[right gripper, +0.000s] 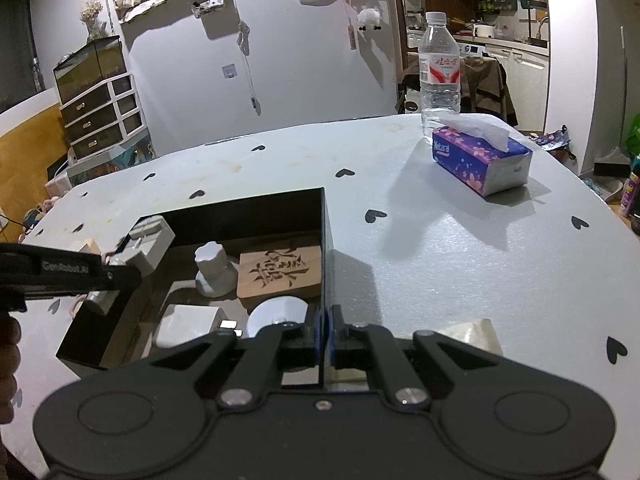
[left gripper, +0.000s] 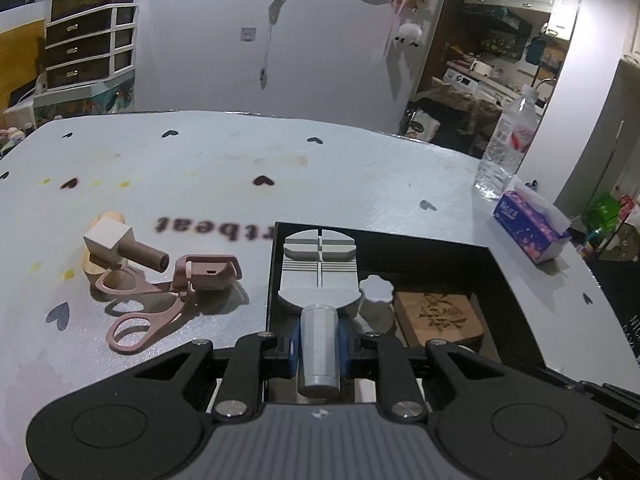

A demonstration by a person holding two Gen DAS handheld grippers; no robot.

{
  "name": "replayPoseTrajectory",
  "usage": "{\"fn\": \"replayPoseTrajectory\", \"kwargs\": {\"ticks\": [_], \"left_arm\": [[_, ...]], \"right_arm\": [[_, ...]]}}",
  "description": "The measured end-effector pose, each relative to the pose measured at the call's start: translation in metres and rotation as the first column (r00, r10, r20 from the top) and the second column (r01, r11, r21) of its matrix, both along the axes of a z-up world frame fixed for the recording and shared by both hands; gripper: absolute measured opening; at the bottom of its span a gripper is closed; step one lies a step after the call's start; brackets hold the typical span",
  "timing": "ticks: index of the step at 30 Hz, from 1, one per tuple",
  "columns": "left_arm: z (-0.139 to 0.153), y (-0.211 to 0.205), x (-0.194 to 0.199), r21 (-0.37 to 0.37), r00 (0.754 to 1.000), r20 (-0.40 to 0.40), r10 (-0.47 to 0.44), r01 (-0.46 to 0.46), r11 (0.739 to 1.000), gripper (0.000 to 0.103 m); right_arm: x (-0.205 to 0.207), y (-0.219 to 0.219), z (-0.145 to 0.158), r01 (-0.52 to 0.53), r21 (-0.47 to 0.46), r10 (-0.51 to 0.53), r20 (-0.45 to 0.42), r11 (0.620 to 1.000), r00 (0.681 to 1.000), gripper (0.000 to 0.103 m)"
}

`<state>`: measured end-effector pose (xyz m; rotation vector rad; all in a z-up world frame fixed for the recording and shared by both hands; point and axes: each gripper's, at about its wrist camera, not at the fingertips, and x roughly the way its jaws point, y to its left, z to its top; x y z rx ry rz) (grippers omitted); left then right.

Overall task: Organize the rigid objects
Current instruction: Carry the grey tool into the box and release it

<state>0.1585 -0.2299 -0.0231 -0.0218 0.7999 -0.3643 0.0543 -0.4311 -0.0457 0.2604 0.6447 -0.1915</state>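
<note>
Inside black box [right gripper: 256,208]: wooden block [right gripper: 280,272], grey knob [right gripper: 212,264].

**Matt plastics, grained wood, one glossy box**

The table cover [right gripper: 460,264] looks like a matt, faintly pebbled foam or plastic sheet. On it the black box [right gripper: 326,240] has smooth, glossy walls. Inside, the carved block [right gripper: 280,272] is unvarnished wood; at its 9 o'clock, the grey knob [right gripper: 212,268] is dull plastic. The grey tool [left gripper: 319,276] looks like matt moulded plastic with a satin cylindrical handle, possibly metal. The pink scissors [left gripper: 148,304] look matt. The water bottle [right gripper: 439,68] is clear, shiny plastic; the tissue pack [right gripper: 480,160] has a glossy film wrap.
</note>
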Motion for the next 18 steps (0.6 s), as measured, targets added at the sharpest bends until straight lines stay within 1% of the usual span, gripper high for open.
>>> {"fn": "replayPoseTrajectory", "kwargs": {"ticks": [2, 6, 8, 9, 11, 18], "left_arm": [[-0.0021, -0.0013, 0.0024, 0.003, 1.0, -0.012, 0.008, -0.008, 1.0, 0.021], [-0.0051, -0.0035, 0.0034, -0.004, 1.0, -0.002, 0.015, -0.015, 1.0, 0.022], [-0.008, -0.0047, 0.0048, -0.004, 1.0, -0.019, 0.006, -0.006, 1.0, 0.023], [-0.0087, -0.0049, 0.0042, -0.006, 1.0, -0.019, 0.003, -0.003, 1.0, 0.023], [-0.0078, -0.0052, 0.0028, -0.006, 1.0, -0.021, -0.01, 0.01, 1.0, 0.027], [-0.0071, -0.0051, -0.0012, -0.005, 0.999, -0.032, -0.037, 0.037, 0.999, 0.031]], "right_arm": [[0.0, -0.0002, -0.0002, -0.001, 0.001, 0.001, 0.001, 1.0, 1.0, 0.005], [0.0002, -0.0003, -0.0003, -0.004, 0.002, 0.004, 0.002, 1.0, 1.0, 0.005], [0.0, -0.0003, -0.0004, -0.005, 0.004, 0.004, 0.003, 1.0, 1.0, 0.005], [0.0001, -0.0003, -0.0004, -0.004, 0.005, 0.004, 0.003, 1.0, 1.0, 0.005], [0.0, -0.0002, -0.0004, -0.004, 0.004, 0.004, 0.003, 1.0, 1.0, 0.005], [-0.0001, -0.0006, -0.0003, -0.004, 0.004, 0.004, 0.002, 1.0, 1.0, 0.005]]}}
